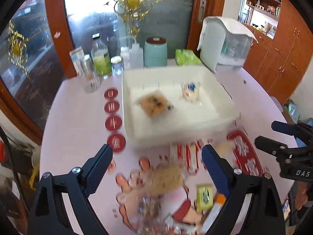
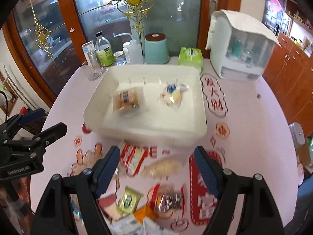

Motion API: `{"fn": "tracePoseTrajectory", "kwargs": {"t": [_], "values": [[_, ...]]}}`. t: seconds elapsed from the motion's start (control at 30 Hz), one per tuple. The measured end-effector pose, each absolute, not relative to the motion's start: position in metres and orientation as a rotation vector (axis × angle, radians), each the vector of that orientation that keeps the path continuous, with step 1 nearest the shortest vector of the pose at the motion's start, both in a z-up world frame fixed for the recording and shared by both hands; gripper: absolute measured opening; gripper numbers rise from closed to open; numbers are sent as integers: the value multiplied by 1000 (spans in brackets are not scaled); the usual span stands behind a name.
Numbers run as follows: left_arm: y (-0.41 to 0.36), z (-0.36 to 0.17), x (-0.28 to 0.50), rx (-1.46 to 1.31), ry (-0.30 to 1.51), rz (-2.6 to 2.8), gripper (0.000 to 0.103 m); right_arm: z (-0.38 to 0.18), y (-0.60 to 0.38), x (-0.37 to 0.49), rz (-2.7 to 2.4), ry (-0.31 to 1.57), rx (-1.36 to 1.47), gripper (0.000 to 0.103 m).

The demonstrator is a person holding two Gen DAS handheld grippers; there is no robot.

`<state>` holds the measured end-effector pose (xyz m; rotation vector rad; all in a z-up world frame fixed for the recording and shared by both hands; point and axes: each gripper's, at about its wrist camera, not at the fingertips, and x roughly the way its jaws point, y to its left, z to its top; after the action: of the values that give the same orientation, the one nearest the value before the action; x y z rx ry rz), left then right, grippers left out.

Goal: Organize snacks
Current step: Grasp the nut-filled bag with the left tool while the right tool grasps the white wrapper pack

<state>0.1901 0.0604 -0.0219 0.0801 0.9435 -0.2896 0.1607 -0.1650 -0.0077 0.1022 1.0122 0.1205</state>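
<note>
A white bin (image 1: 195, 131) (image 2: 146, 135) stands mid-table. It holds a brown snack packet (image 1: 154, 103) (image 2: 127, 98) and a white, blue and yellow packet (image 1: 190, 93) (image 2: 173, 94). Loose snacks lie in front of it: a tan cracker packet (image 1: 168, 178) (image 2: 162, 168), a red-and-white packet (image 1: 185, 154) (image 2: 135, 156), a green-yellow packet (image 1: 204, 194) (image 2: 129, 200) and a dark shiny packet (image 1: 148, 207) (image 2: 168, 197). My left gripper (image 1: 157, 152) (image 2: 52, 119) hangs open and empty above the loose snacks. Beside it, my right gripper (image 2: 156, 152) (image 1: 266, 133) is open and empty too. Both views are motion-blurred.
The round pink table (image 1: 78, 129) carries red stickers. Along its back edge stand bottles and jars (image 1: 100, 58), a teal canister (image 1: 155, 52), a green tissue pack (image 1: 185, 56) and a white covered box (image 1: 225, 45). A glass door and wooden cabinets lie behind.
</note>
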Motion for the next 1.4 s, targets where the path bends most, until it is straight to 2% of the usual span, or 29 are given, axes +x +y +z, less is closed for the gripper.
{"fn": "tracePoseTrajectory", "kwargs": {"t": [0.27,0.53,0.9,1.4], "values": [[80,-51,129,53,1009,-301,92,-26,-168,83,125,1031,159,79],[78,-91,111,106,1066,-295,92,-72,-166,40,96,1126,222,79],[91,-155,126,74,1197,-265,92,-122,-170,24,37,1214,316,78],[90,-189,149,73,1262,-243,92,-154,-165,33,32,1266,428,76]]}}
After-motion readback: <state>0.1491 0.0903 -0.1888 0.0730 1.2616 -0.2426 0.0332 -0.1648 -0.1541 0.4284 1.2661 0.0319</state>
